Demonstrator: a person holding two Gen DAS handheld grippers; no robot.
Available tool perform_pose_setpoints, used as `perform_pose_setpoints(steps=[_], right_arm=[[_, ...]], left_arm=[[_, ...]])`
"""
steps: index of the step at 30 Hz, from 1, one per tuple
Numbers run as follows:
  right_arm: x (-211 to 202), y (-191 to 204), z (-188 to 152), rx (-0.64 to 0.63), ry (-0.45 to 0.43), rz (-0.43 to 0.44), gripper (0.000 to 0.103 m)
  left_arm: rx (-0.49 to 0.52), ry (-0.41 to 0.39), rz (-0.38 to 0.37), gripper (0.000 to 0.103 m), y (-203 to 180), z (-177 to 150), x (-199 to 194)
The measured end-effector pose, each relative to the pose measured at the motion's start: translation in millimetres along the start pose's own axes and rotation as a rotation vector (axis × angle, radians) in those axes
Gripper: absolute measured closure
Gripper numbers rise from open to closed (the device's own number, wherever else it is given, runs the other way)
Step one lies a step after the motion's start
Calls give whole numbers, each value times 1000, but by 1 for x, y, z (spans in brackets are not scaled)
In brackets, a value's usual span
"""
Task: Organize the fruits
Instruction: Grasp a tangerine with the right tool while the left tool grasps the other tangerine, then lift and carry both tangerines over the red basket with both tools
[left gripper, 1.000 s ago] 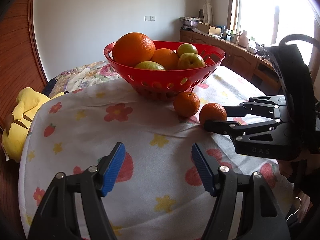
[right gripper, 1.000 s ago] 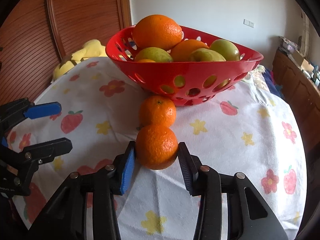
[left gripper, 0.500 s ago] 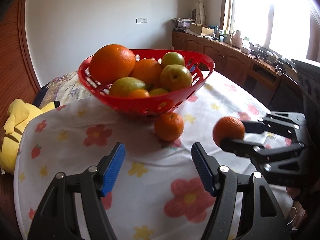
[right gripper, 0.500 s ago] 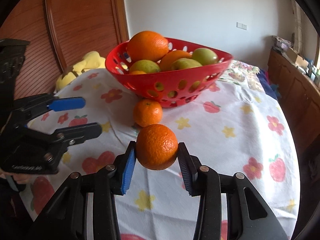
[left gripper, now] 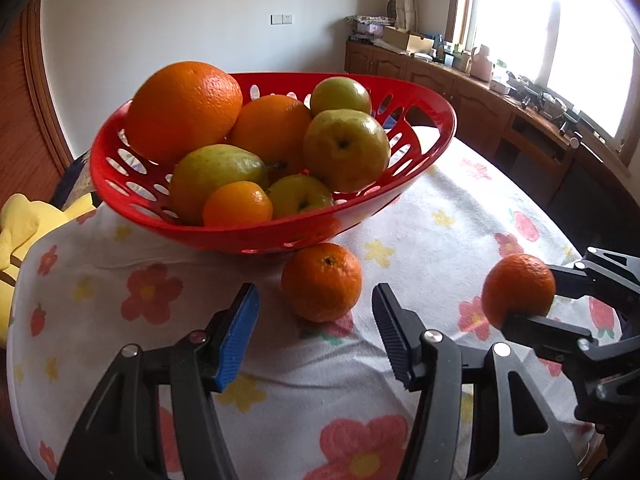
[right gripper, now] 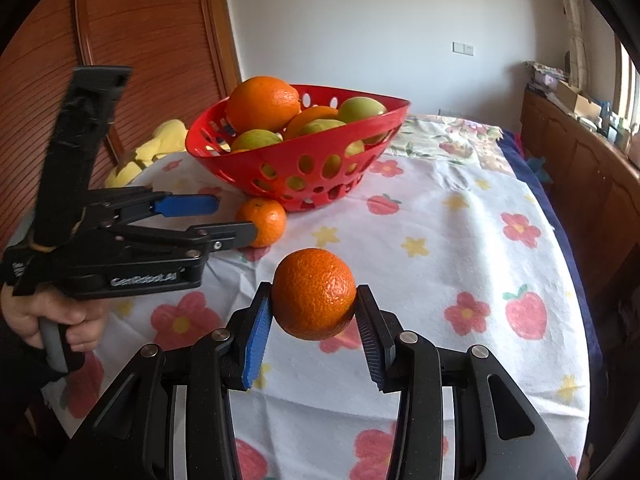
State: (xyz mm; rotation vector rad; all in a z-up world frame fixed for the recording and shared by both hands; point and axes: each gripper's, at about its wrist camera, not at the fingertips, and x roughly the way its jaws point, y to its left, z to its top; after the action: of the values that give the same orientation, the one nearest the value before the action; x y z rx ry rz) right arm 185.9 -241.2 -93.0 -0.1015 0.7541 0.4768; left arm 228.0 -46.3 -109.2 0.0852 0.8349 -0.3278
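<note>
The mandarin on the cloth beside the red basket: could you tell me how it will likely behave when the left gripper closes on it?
The mandarin is round, so a glancing touch would probably roll it across the tablecloth. Its peel looks dimpled, likely grippy against the ribbed pads of the left gripper, whose jaws are closing. It probably gives a little; moderate pressure should suffice.

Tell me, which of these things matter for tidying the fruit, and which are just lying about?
Part of the job:
held mandarin
loose mandarin
red basket
right hand-held gripper
left hand-held gripper, closing

Just lying about:
yellow plush
tablecloth
sideboard clutter
</note>
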Motion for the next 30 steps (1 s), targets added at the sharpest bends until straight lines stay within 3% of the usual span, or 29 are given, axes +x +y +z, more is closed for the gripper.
perform_pose_setpoints(steps=[5,19,30], right_arm=[[-3,-6,0,7,-5,-4,62],[-1,-2,2,-4,1,-2,62],[4,3,4,-7,4,10,62]], left_arm=[[-6,18,-3,46,-1,6,8],[17,32,16,60,-9,9,18],[33,-20,-31,60,-4,-9,-32]])
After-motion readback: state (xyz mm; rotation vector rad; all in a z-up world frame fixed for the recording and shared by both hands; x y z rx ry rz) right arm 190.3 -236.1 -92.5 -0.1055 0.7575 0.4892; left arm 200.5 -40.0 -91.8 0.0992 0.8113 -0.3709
